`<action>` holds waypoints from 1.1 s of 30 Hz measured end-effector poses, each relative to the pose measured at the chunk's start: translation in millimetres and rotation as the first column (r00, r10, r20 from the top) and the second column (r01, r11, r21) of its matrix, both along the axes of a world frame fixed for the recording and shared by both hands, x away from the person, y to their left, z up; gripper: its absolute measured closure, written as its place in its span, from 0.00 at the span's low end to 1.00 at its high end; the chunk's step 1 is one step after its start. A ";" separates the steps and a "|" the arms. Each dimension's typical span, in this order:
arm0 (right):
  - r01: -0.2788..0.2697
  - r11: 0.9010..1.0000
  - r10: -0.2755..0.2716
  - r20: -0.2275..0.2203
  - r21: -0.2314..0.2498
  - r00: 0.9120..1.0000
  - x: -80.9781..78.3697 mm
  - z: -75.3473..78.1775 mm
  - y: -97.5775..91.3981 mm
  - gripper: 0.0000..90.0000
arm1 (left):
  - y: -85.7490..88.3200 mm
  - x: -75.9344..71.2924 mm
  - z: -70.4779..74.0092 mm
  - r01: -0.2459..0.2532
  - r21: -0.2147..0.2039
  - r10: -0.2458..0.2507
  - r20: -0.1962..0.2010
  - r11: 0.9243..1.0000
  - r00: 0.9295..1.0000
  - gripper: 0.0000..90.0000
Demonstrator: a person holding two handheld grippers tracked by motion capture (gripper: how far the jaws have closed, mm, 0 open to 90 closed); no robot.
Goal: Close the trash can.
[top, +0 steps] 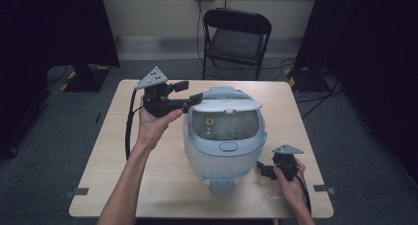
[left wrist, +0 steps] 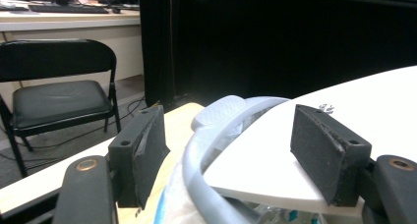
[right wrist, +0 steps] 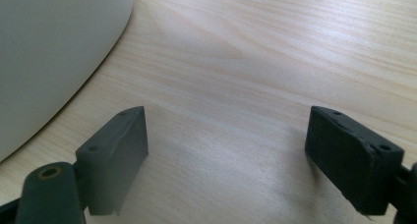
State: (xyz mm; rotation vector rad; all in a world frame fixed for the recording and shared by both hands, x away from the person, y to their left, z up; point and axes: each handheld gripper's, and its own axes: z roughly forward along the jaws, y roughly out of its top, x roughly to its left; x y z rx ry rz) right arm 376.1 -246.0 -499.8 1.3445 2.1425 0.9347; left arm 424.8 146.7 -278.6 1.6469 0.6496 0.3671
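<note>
Your left claw (left wrist: 231, 160) straddles the lid (left wrist: 295, 150) edge, spread, unpinched; right claw (right wrist: 226, 160) rests spread at the bin's (top: 224, 151) four o'clock on the desk (right wrist: 246, 62), likely steadying.

Even overhead light falls on the pale wooden tabletop (top: 148, 185) at centre frame in the high view, while the upper left and right corners sink into near-black. The picture is soft and slightly grainy. A dull sheen sits on the white lid (top: 226, 105) of the domed appliance. In the left gripper view the lid's (left wrist: 373, 111) surface is nearly blown out against a dark backdrop. In the right gripper view, soft shadows pool beneath the blurred jaws on the wood grain.
</note>
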 end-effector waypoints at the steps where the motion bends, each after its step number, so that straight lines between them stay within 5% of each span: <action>1: 0.000 1.000 0.000 0.000 0.000 1.000 0.0 0.0 0.0 0.17 | -0.1 -1.0 -0.5 0.009 0.007 -0.009 0.003 1.000 1.000 0.32; 15: 0.000 1.000 0.000 0.000 0.000 1.000 0.0 0.0 -0.1 0.17 | -9.6 -7.4 -6.7 0.066 -0.019 -0.067 -0.046 0.998 0.997 0.25; 33: 0.001 1.000 -0.001 0.000 0.000 1.000 0.0 0.0 0.0 0.17 | -35.6 -33.5 -16.4 0.112 0.041 -0.112 0.007 0.993 0.994 0.22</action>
